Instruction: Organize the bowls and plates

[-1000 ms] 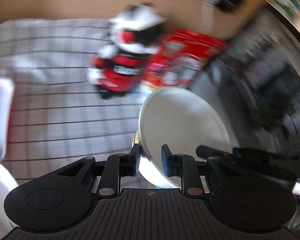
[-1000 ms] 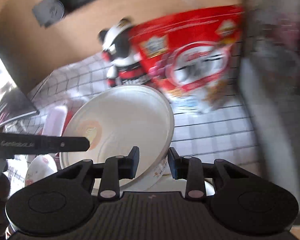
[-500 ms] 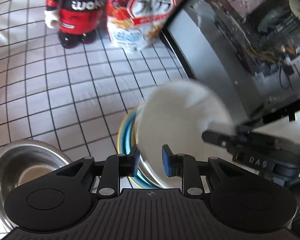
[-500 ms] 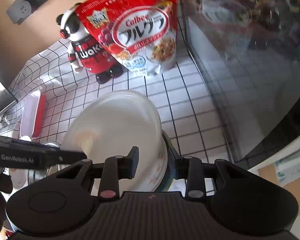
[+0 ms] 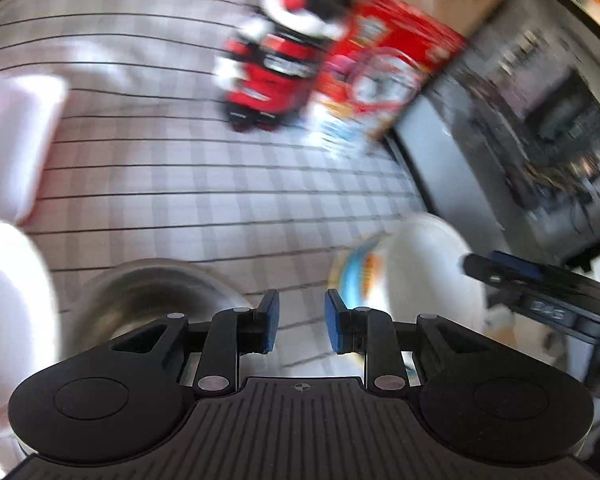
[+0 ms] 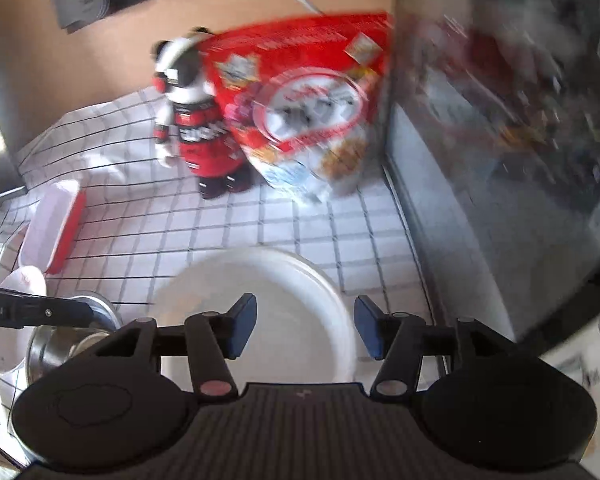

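The right hand-held gripper (image 6: 305, 328) has just been opening, releasing the round white ceramic plate (image 6: 260, 320), which is lying below its fingers at the desk's six o'clock. The left hand-held gripper (image 5: 298, 322) is hanging open, empty. Judgement: withdrawing carelessly risks clipping the plate's rim and sliding it.

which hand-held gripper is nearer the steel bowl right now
Left. The left hand-held gripper hangs just above the steel bowl's right rim. The right hand-held gripper sits open over the white plate, with the bowl off to its left.
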{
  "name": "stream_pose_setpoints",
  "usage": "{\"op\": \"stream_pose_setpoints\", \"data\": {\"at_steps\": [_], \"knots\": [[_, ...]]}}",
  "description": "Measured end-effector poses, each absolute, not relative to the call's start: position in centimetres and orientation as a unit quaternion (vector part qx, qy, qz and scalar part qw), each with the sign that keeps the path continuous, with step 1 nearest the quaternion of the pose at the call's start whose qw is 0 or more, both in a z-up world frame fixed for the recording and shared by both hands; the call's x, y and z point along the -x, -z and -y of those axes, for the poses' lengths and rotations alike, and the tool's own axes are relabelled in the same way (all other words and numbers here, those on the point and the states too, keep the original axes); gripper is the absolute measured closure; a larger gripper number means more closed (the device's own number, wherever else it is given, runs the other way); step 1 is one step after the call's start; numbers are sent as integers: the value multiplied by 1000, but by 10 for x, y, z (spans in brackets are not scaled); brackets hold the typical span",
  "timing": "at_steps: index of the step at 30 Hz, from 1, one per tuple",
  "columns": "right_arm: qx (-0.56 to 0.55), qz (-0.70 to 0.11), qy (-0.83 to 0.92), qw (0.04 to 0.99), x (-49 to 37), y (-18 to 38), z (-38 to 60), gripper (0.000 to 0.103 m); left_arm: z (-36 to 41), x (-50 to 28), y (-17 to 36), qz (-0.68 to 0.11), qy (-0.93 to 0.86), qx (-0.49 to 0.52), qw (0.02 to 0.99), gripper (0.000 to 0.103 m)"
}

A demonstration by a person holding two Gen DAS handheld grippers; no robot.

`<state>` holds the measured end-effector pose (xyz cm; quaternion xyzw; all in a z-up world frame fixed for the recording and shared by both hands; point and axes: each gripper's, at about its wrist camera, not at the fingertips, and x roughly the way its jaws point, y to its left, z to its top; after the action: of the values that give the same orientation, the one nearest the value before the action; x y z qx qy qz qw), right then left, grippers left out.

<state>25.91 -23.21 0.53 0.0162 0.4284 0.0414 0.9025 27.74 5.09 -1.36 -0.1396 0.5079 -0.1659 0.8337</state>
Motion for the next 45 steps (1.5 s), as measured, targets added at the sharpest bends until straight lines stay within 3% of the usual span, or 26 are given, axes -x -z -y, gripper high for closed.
{"op": "stream_pose_setpoints", "data": {"at_steps": [6,13,31,45], "knots": [[5,-422,-116,899,-273,-20,175,43,-117,-243,11,-472,75,165,863,76],[20,-458,-193,867,-290,-3,101,42,-165,-211,36,-484,3,220,847,76],[69,-554,-204,804,-331,90,25,41,-153,-205,99,-534,-31,269,801,76],[118,-552,-248,787,-345,109,3,39,-149,-216,117,-543,-23,284,790,77]]}}
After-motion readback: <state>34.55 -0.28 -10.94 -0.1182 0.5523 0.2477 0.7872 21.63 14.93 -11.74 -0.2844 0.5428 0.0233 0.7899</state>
